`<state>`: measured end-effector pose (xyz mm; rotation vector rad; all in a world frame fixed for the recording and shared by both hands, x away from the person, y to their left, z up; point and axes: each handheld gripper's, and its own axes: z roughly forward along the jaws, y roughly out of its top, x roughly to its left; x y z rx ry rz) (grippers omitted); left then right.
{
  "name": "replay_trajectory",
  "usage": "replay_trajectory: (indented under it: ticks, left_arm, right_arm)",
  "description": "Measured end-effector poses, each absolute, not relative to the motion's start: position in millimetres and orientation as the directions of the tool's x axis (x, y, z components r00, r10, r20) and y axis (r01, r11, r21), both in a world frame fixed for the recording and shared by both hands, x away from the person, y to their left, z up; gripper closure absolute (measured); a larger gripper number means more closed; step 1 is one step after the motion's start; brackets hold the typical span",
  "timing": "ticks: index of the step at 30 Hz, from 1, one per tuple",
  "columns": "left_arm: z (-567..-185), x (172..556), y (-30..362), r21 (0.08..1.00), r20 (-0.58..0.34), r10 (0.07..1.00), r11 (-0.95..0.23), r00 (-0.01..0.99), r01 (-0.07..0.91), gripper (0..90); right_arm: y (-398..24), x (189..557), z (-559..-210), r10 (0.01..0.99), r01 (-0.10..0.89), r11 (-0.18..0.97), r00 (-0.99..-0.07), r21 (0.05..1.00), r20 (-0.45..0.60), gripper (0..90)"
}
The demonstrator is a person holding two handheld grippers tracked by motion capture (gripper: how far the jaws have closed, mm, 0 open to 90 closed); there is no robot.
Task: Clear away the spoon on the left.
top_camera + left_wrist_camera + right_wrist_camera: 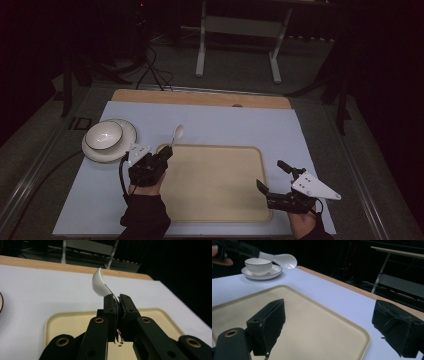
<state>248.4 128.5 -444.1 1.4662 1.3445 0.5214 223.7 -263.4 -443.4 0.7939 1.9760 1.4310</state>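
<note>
One white spoon [100, 282] is pinched by its handle in the left claw [162, 152], jaws closed tight on it, the spoon's head rising past the tips and held above the far left corner of the tan tray [215, 200]. It looks like glazed ceramic: light, stiff, slick and likely to chip, so the flat handle is the sensible hold. Off to that claw's left, the white bowl [103, 134] sits on its saucer [127, 145]. The right claw [272, 180] gapes wide and empty over the tray's near right corner, on the pale surface [280, 125].
</note>
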Motion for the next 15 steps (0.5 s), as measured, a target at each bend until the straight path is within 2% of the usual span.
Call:
replay_trajectory:
  ticks: [15]
  left_arm:
    - [-474, 237, 115, 0.849, -0.282, 0.928, 0.122, 0.245, 0.515, 85.9]
  right_arm:
    - [-262, 224, -443, 0.74, 0.133, 0.262, -0.663, 0.956, -0.111, 11.4]
